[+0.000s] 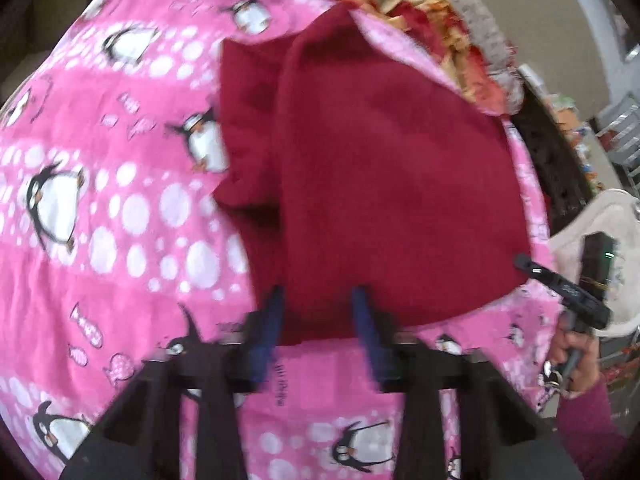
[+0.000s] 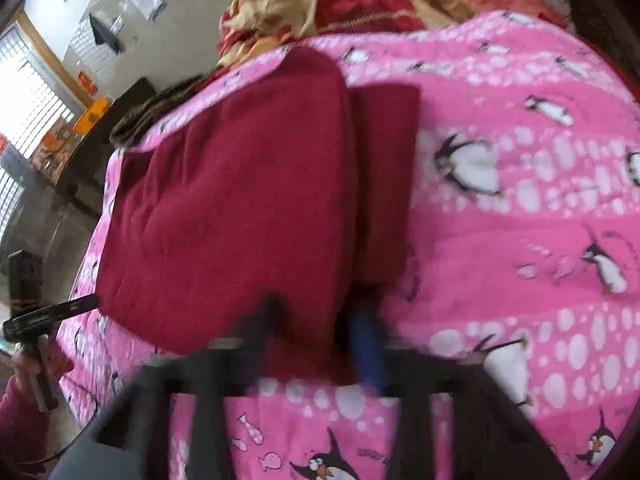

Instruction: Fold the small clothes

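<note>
A dark red fleece garment (image 1: 380,180) (image 2: 240,200) lies on a pink penguin-print blanket (image 1: 100,220) (image 2: 520,248), one thick layer folded over a narrower strip beside it. My left gripper (image 1: 318,312) stands at the garment's near edge. Its blue fingers (image 1: 362,320) are apart, with the red hem between them. My right gripper (image 2: 316,320) is at the same near edge, further along. Its fingers (image 2: 366,340) also stand apart around the cloth. Both views are blurred. Each wrist view also catches the other gripper at its side, held in a hand (image 1: 576,356).
A rumpled red and orange patterned cloth (image 1: 420,12) (image 2: 320,4) lies bunched at the far end of the blanket. A white padded item (image 1: 592,236) sits off the blanket's right edge. Dark furniture (image 2: 100,136) and a bright window (image 2: 28,100) stand beyond the left edge.
</note>
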